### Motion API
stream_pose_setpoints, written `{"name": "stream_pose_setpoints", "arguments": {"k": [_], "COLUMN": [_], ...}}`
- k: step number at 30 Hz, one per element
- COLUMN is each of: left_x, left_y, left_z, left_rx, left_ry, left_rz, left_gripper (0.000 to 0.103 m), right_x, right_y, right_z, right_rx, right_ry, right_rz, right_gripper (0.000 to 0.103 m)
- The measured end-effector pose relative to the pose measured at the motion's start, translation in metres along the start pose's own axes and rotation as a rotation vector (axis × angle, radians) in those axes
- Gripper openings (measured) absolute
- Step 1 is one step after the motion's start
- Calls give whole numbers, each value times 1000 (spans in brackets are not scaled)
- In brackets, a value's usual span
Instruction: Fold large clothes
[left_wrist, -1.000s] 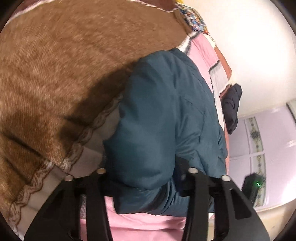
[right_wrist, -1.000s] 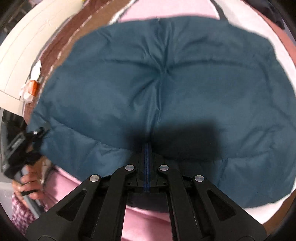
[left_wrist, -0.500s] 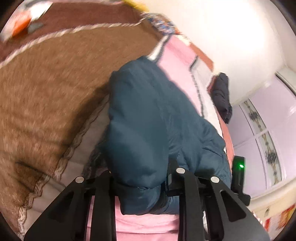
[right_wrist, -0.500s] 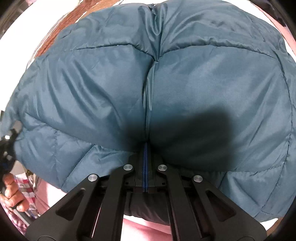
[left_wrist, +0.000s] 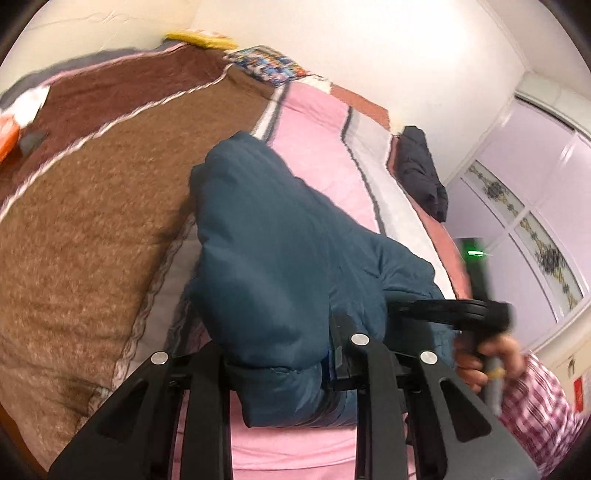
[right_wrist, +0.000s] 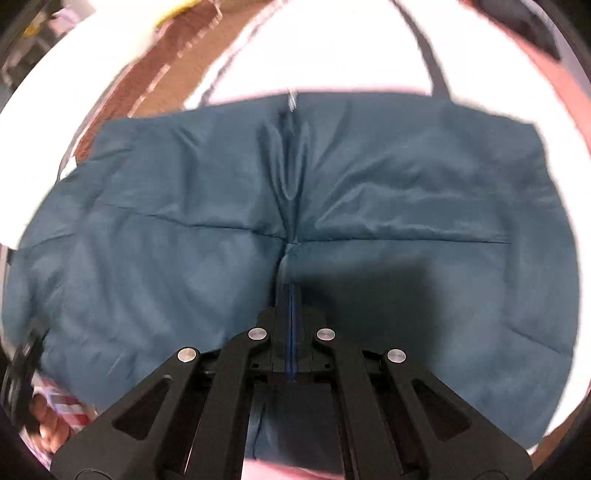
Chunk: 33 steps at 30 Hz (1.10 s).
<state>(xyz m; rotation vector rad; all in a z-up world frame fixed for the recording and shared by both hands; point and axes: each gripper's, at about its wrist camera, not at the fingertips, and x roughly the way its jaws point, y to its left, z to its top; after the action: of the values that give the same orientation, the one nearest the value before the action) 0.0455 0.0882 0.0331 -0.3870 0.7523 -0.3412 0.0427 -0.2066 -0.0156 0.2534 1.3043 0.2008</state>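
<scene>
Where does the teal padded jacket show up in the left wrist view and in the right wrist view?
Left wrist view: the teal jacket runs from the centre down to the bottom, a thick fold of it clamped in the left gripper.
Right wrist view: it fills most of the picture, centre seam running down to the shut right gripper.
Shared landmark: the brown blanket, left of the jacket in one view, upper left in the other.

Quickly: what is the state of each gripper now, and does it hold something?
Left gripper: closed on a thick fold of the teal jacket.
Right gripper: shut, pinching the jacket's edge.
</scene>
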Motion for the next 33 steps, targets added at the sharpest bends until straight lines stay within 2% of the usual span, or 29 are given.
{"name": "stream_pose_setpoints", "arguments": {"k": [3,8,11,13,15,18,21,22,25,27,33], "left_x": [-3,-6,-5,0,6,16,27,30,44,58,100], "left_y": [-24,-84,-119,-143,-160,-189,-216,-223,-250,-265,-292], "left_z": [3,7,10,11,10,0,-10,-14,-28,-39,-68], "left_rx": [89,273,365,421,463,545,606,626,708,756,832], "left_ry": [-10,-42,-57,-55,-47,-35,-6,2,40,73,153], "left_rz": [-21,-65,-84,-94,-102,-109,-133,-136,-147,-158,-184], "left_gripper": [24,24,24,24,24,24,24,24,24,24,24], "right_x": [30,30,11,-18,-51,-87,-92,-98,-114,-123,-124], "right_y": [-13,-23,-46,-65,-88,-135,-177,-187,-210,-232,-273], "right_z": [8,5,2,-2,-8,-22,-34,-48,-71,-69,-90], "right_rx": [10,41,115,153,166,221,280,308,370,401,445], "right_ry": [48,55,60,4,-58,-118,-114,-118,-183,-233,-229], "right_rz": [4,57,151,247,286,291,259,248,297,305,259], "right_gripper": [0,0,0,0,0,1,4,4,4,4,5]}}
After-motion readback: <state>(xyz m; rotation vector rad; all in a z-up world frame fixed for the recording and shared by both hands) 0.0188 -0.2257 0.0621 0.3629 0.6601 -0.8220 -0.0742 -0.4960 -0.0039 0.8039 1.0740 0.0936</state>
